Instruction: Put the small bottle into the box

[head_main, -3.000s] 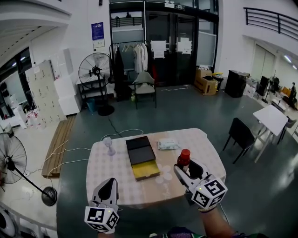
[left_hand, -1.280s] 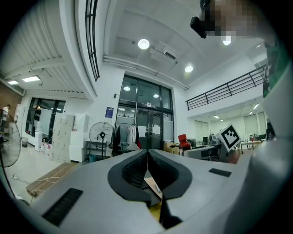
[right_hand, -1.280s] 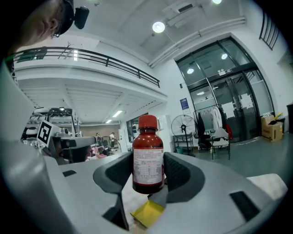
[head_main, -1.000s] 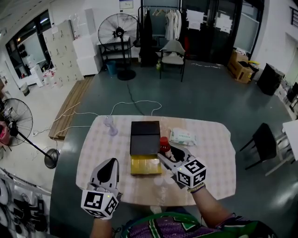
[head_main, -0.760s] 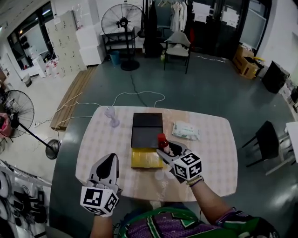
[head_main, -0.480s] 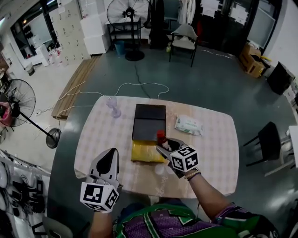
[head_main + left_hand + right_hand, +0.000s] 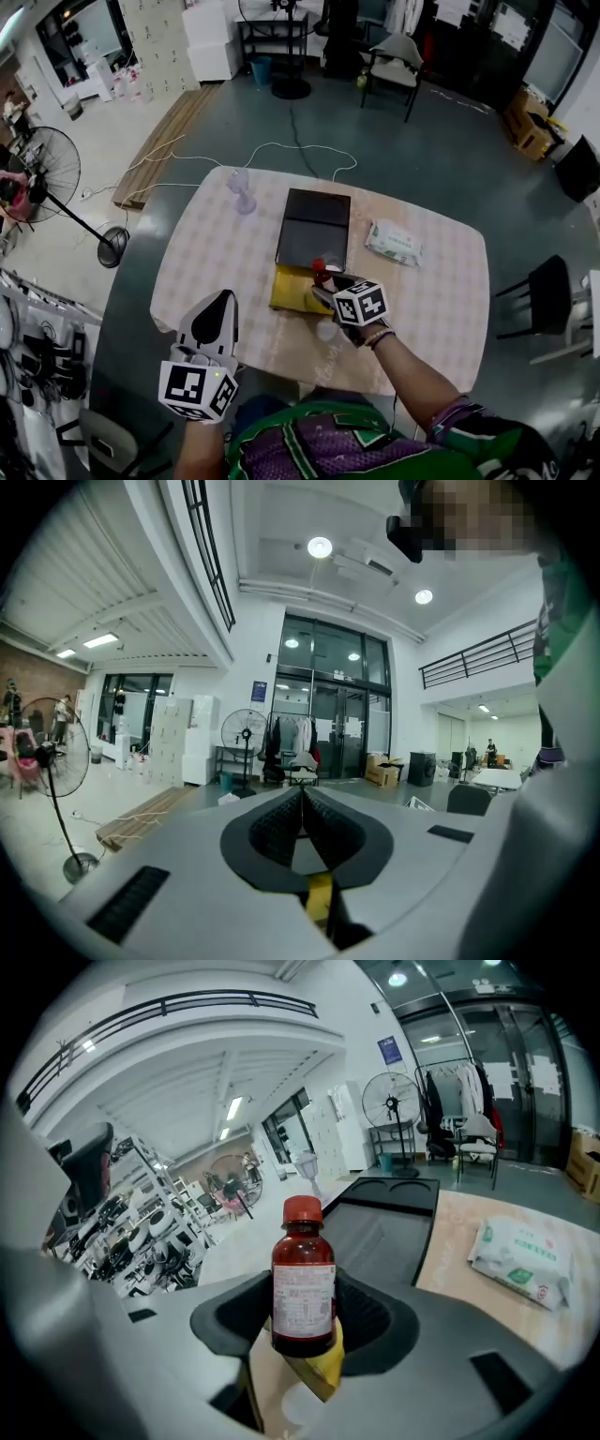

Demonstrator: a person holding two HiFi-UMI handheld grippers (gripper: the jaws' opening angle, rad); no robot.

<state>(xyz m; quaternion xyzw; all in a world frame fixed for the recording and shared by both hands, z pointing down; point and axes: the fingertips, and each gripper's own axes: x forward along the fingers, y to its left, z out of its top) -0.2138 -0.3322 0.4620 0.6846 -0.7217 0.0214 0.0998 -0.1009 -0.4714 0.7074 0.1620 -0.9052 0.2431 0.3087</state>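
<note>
My right tongs [image 7: 323, 279] were clamped on the small amber glass bottle with a red cap [image 7: 303, 1279], the two dark pads pressed against its sides around the white label, and the bottle stood upright between them. In the head view, near the middle of the frame, the bottle hung at the right edge of the flat black box with a yellow inner tray [image 7: 287, 289]; I could not tell whether its base touched the tray. The box's black lid lay open and flat, reaching toward the upper part of the frame. The box sat about mid-way across the table with a pale checked cloth [image 7: 206, 267]. To the right of the box, apart from it, lay a white and green soft packet of wipes [image 7: 394, 242], and to the upper left of the box stood a small clear stemmed glass [image 7: 242, 191]. My left tongs [image 7: 221, 305] were at the lower left of the frame, at the near edge of the table, with the pads pressed together on nothing and the tips pointing up the frame.
</note>
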